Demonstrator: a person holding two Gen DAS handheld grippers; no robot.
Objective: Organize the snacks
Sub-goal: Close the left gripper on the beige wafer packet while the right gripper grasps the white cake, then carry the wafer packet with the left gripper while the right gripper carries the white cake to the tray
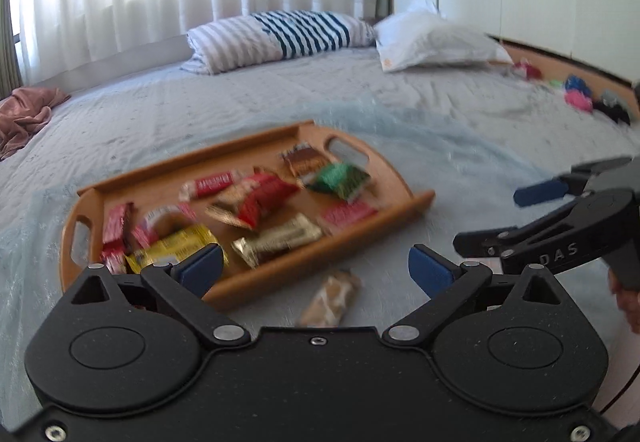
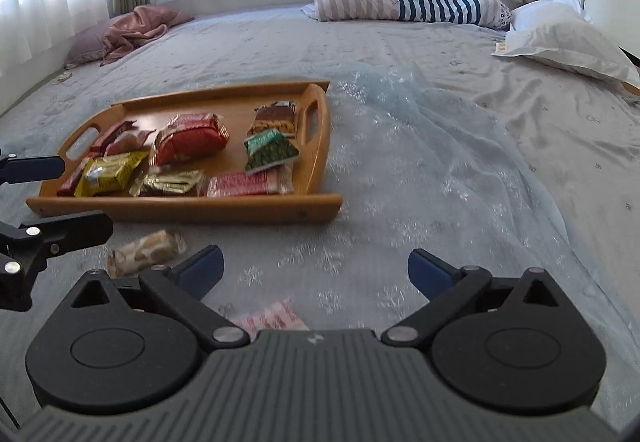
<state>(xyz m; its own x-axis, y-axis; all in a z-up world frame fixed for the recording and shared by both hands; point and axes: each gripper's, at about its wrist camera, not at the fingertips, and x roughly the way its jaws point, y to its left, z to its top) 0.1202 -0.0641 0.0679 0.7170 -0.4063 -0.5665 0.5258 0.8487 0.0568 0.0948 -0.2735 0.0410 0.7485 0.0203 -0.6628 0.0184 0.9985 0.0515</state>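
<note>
text: "DAS" | on: right gripper [image 1: 532,215] arm | wrappers: unreadable

- Left gripper [image 1: 316,269]: black matte housing, blue finger pads [image 1: 202,268], silver pivot rivets.
- Right gripper [image 2: 316,269]: grey ribbed housing, black linkage arms, blue pads, white "DAS" lettering.

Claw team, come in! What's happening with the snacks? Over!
Both claws, left and right, open, empty. Most snacks on wooden tray; tan bar and pink packet on bed. Nothing blocking.
</note>
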